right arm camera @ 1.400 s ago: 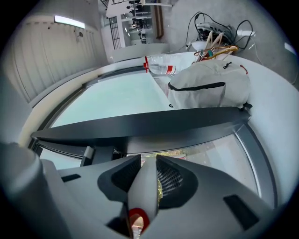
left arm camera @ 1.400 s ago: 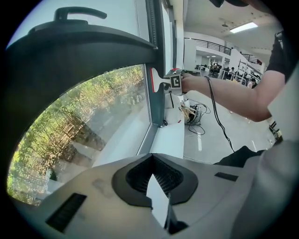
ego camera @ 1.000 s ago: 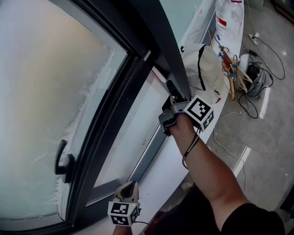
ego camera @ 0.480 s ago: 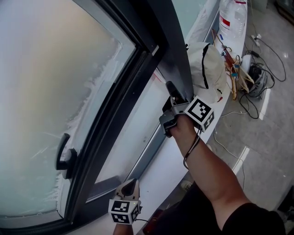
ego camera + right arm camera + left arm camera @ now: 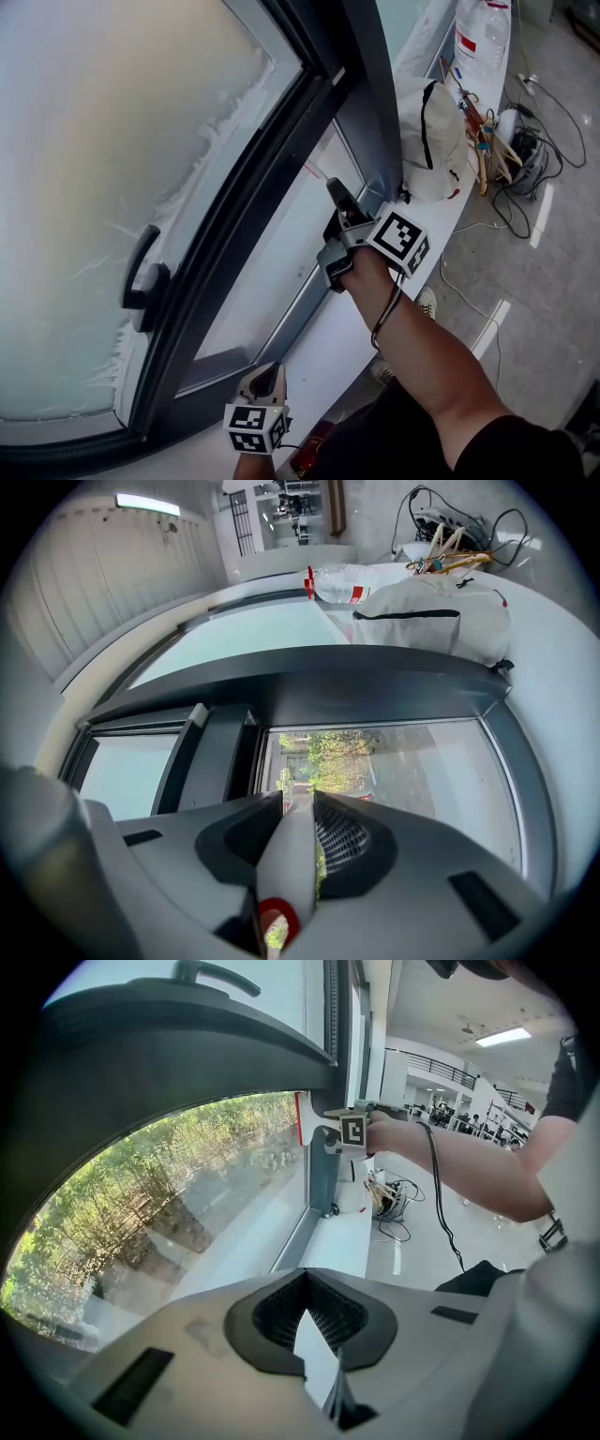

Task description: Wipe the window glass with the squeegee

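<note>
Now the wiping step is in hand. The right gripper [image 5: 336, 194] sits near the middle of the head view, and its jaws are squeezed tight on the smooth white plastic squeegee with a red ring at its end [image 5: 289, 855]. The squeegee points at the clear, flat lower pane of window glass [image 5: 272, 272], close to the corner by the dark metal frame [image 5: 262, 187]. I cannot tell if the blade touches the glass.

The left gripper [image 5: 265, 375] waits low at 6 o'clock over the smooth white sill [image 5: 328, 347]. Its jaws are together with nothing in them.

I think the next move calls for pressing the blade flat on the pane and pulling it along in one slow, even line, staying off the frame.

At 10 o'clock is a big cloudy pane [image 5: 94, 187] with rough white edges. A curved black handle [image 5: 145, 272] sits at 9 o'clock, and a soft, lumpy white cloth bag [image 5: 436, 141] at 1 o'clock
</note>
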`<state>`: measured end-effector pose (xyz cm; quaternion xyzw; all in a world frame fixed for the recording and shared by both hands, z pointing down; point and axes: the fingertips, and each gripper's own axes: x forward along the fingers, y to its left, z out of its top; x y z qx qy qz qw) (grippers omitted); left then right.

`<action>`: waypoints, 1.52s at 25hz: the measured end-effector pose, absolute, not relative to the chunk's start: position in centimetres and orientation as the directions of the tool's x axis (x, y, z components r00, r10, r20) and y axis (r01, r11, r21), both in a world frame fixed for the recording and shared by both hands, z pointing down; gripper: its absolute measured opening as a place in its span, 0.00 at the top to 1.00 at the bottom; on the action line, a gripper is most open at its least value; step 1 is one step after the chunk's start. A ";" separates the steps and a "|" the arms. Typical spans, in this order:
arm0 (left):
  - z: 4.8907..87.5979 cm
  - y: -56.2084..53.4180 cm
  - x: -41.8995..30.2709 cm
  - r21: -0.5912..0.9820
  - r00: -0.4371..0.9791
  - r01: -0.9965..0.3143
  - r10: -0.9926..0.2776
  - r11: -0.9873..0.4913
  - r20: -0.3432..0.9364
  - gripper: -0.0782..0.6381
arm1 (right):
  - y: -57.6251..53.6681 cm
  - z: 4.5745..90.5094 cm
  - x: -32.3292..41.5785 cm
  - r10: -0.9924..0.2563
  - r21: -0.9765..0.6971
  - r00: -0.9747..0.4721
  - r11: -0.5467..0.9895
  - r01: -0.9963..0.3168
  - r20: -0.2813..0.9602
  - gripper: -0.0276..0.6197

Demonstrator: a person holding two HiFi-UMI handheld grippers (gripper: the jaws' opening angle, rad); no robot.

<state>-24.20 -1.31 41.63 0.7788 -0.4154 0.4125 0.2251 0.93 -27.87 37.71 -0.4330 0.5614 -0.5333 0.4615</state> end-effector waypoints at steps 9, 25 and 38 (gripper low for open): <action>41.9 1.4 -26.7 0.009 0.324 -0.830 -0.469 -0.558 0.821 0.89 | -23.7 37.2 -5.3 -0.959 -0.996 -0.272 0.084 -0.012 -0.078 0.81; 42.8 3.9 -32.7 0.012 0.294 -0.873 -0.506 -0.488 0.811 0.89 | -16.4 38.5 -16.7 -0.909 -0.997 -0.410 0.076 0.031 -0.082 0.81; 43.7 5.6 -34.8 0.021 0.280 -0.888 -0.502 -0.460 0.818 0.89 | -11.9 40.0 -25.1 -0.848 -0.997 -0.526 0.032 0.071 -0.065 0.81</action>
